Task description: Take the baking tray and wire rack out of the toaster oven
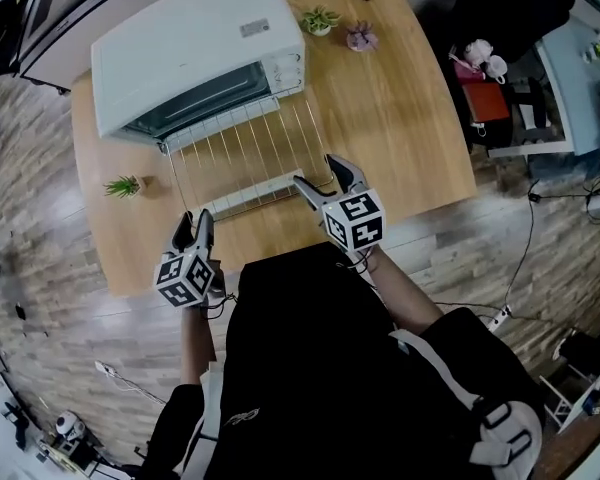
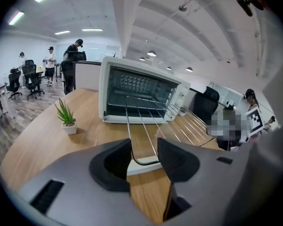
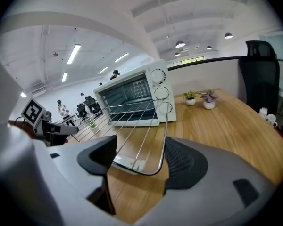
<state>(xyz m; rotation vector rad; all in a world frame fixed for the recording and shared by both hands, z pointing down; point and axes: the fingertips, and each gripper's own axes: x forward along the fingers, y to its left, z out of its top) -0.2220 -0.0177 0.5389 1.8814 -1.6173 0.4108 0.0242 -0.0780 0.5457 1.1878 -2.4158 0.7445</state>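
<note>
Clamping the wire rack [image 1: 242, 148] at its two near corners: pinching the left corner with the left gripper [image 1: 196, 218] and the right corner with the right gripper [image 1: 314, 170], each pair of jaws closing partway onto the wire. Holding the rack out ahead of both tools, far edge reaching the toaster oven [image 1: 195, 48] mouth beyond the jaws. Hovering the near edge just over the oven's white door handle [image 1: 248, 197], right beneath the jaw tips.

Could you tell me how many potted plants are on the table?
3: green plant left of the toaster oven; second green plant and purple plant together at its right. More could sit behind it.
</note>
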